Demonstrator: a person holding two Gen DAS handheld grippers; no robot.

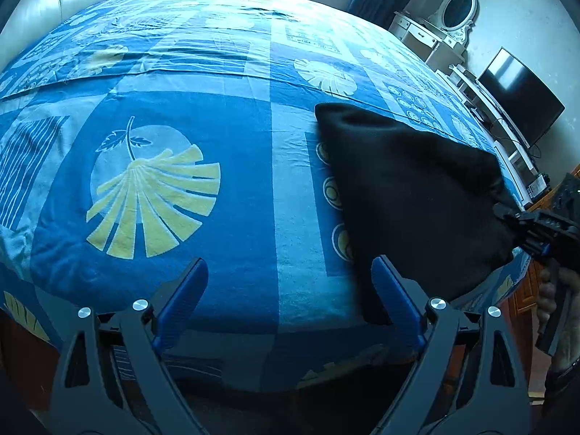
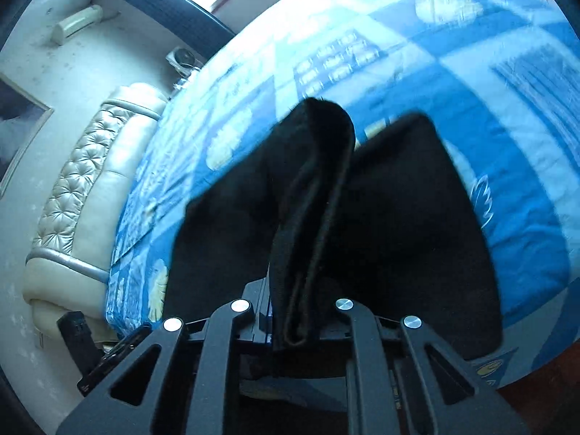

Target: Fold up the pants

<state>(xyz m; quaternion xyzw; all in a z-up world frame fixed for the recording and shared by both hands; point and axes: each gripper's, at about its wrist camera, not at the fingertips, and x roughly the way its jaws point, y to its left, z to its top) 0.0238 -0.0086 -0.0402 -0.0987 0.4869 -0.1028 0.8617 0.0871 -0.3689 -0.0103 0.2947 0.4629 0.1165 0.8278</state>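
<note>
Black pants (image 1: 417, 195), seemingly folded, bunched.

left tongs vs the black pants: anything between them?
Only bare blue bedspread. In the left wrist view the open left tongs hold nothing; the pants, pinched by the right tongs, lie beside the right-hand finger.

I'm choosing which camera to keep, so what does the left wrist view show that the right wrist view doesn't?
Only the left wrist view: the open left gripper holding nothing, the television, the mirrored dresser, and the right gripper seen from outside, pinching the black pants' corner. Only the right wrist view: the wall air conditioner and the cloth's folded edge running into the right gripper. Both: pants, blue bedspread, padded headboard.
</note>
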